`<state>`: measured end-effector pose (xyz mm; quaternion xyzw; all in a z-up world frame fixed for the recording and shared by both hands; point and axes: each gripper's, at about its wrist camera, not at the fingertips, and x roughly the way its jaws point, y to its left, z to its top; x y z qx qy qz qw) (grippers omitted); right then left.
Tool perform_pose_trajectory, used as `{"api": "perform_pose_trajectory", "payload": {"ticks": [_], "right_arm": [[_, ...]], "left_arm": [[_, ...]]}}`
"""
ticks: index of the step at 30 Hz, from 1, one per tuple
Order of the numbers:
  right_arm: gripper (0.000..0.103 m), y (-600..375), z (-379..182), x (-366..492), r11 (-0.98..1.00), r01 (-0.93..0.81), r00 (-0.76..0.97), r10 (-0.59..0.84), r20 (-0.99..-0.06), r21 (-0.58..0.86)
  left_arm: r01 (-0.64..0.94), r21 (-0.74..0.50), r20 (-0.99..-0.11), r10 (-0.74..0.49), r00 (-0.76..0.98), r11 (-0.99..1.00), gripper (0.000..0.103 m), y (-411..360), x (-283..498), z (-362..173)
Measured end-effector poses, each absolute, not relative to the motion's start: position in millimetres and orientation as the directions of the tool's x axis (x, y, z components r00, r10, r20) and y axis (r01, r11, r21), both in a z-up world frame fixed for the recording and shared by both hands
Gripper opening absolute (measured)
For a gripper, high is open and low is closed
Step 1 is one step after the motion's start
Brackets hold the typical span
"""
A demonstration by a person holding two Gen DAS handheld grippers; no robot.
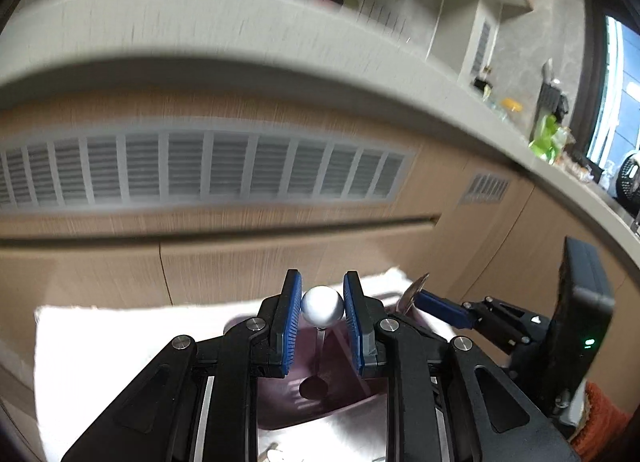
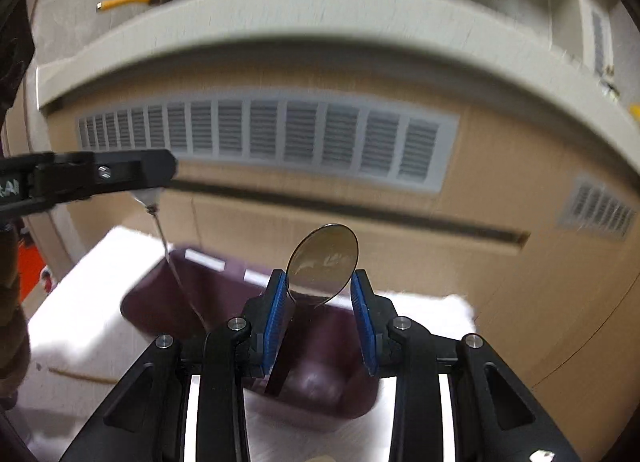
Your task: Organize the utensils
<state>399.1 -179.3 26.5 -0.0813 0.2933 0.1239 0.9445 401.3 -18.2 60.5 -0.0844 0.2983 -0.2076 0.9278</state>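
A white cloth (image 2: 92,294) carries a dark maroon bin (image 2: 168,302), below wood cabinets with a grey vent grille (image 2: 264,134); above the bin, the left gripper (image 1: 322,308) clamps a spoon (image 1: 322,306) bowl-up, handle pointing down into the bin; the right gripper (image 2: 320,302) pinches another spoon (image 2: 324,258), its bowl upright.

Two spoons held bowl-up over a purple bin.

A large spoon (image 2: 323,262) is gripped between the blue pads (image 2: 276,318) of the right gripper (image 2: 320,314), above the purple bin (image 2: 224,302). Left of the bin, a thin-handled spoon (image 2: 168,246) is held by the left gripper (image 2: 160,172), its handle hanging into the bin. A white cloth (image 2: 80,302) lies beneath; a vented cabinet front (image 2: 280,134) stands behind.
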Motion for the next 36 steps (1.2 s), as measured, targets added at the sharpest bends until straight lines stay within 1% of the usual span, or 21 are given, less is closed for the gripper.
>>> {"api": "perform_pose_trajectory", "payload": {"ticks": [2,3,4,5,6,7,10,13,15,18,22,25,27,29,32,33,34,36], "right_arm": [[0.031,-178,17,403,0.950,-0.308,0.763,0.210,-0.611,-0.057],[0.031,-179,14,406,0.946,-0.323,0.742,0.231,-0.630,-0.034],[0.031,-182,11,407,0.944,-0.331,0.724,0.254,-0.642,-0.001],[0.031,-186,11,407,0.944,-0.328,0.718,0.269,-0.642,0.029],[0.032,-190,13,405,0.946,-0.322,0.723,0.277,-0.633,0.047],[0.034,-194,19,400,0.949,-0.310,0.738,0.275,-0.616,0.053],[0.035,-203,41,373,0.959,-0.282,0.783,0.250,-0.569,0.034],[0.035,-204,52,345,0.958,-0.287,0.777,0.223,-0.589,-0.016],[0.036,-202,49,329,0.952,-0.303,0.749,0.212,-0.628,-0.040],[0.035,-202,27,300,0.944,-0.330,0.671,0.222,-0.708,-0.016],[0.035,-202,-16,265,0.947,-0.321,0.552,0.210,-0.807,0.027],[0.035,-202,-43,249,0.952,-0.305,0.507,0.158,-0.847,-0.004],[0.035,-211,-56,241,0.961,-0.275,0.489,0.144,-0.860,0.004],[0.035,-224,-63,238,0.972,-0.233,0.482,0.155,-0.862,0.045],[0.036,-240,-74,236,0.977,-0.144,0.455,0.205,-0.866,0.156],[0.039,-242,-76,237,0.974,-0.131,0.444,0.225,-0.867,0.186],[0.041,-238,-74,236,0.973,-0.121,0.463,0.229,-0.856,0.195],[0.042,-222,-73,238,0.954,-0.164,0.437,0.297,-0.849,0.250]], "left_arm": [[0.316,-0.317,-0.534,-0.444,0.720,0.894,0.024,-15,406,45],[0.311,-0.345,-0.532,-0.457,0.712,0.886,0.027,-11,407,41],[0.304,-0.369,-0.528,-0.467,0.709,0.878,0.034,-6,406,37],[0.302,-0.396,-0.511,-0.482,0.712,0.867,0.038,1,403,36],[0.303,-0.413,-0.490,-0.491,0.721,0.859,0.044,7,398,39],[0.302,-0.416,-0.471,-0.487,0.735,0.858,0.047,13,391,44],[0.271,-0.366,-0.445,-0.423,0.789,0.890,0.050,34,361,56],[0.224,-0.305,-0.476,-0.352,0.806,0.926,0.057,52,331,54],[0.206,-0.293,-0.512,-0.335,0.791,0.934,0.058,65,312,39],[0.194,-0.325,-0.582,-0.358,0.731,0.926,0.058,75,289,2],[0.144,-0.357,-0.659,-0.358,0.662,0.923,0.058,85,272,-48],[0.099,-0.350,-0.706,-0.332,0.626,0.931,0.058,87,272,-72],[0.087,-0.346,-0.723,-0.325,0.610,0.934,0.058,88,274,-81],[0.070,-0.341,-0.738,-0.313,0.597,0.937,0.058,88,278,-88],[0.068,-0.344,-0.749,-0.317,0.582,0.937,0.058,82,279,-91],[0.075,-0.339,-0.754,-0.318,0.575,0.938,0.058,78,278,-91],[0.082,-0.345,-0.758,-0.329,0.563,0.935,0.058,74,276,-90],[0.089,-0.365,-0.763,-0.353,0.542,0.927,0.058,66,270,-91]]}}
